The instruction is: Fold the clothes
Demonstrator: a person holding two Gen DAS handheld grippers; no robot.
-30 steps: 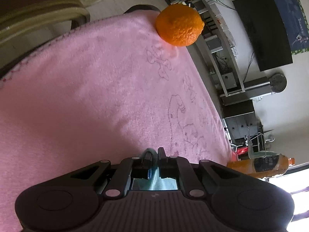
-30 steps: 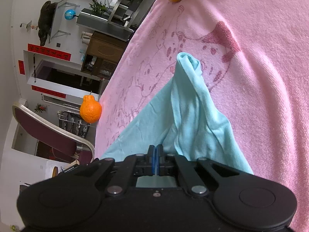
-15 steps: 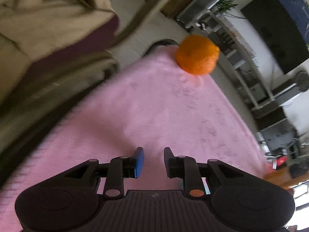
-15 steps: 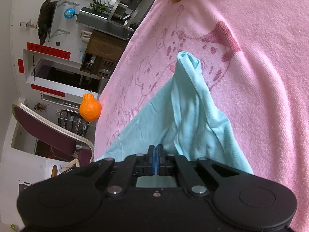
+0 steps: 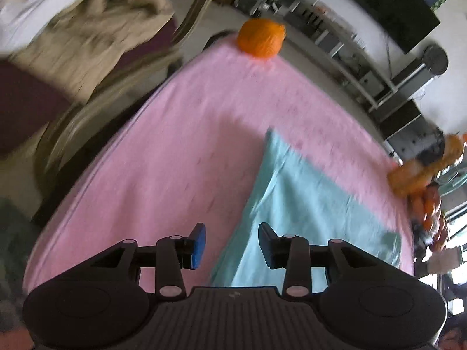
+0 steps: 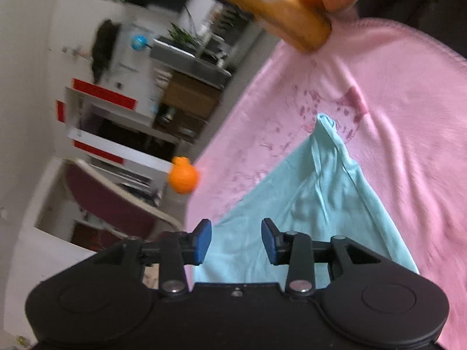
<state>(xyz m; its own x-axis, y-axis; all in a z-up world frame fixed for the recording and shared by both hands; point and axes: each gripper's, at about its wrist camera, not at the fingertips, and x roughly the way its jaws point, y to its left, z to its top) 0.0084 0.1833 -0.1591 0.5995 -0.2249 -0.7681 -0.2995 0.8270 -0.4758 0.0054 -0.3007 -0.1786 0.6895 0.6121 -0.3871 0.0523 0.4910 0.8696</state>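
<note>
- Two grippers, both with jaws opening: the left gripper and the right gripper have nothing clamped between the blue pads.
- The light blue garment lies on the pink blanket under both (its pointed end is bunched up).
- An orange sits at the blanket's far edge, well apart from the garment.
- An orange bottle lies at another edge.

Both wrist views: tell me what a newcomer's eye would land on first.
The pink blanket fills both views, with a light blue garment lying folded on it just ahead of the grippers. An orange sits at the blanket's far edge. Both grippers' jaws are opening, with nothing between them.
</note>
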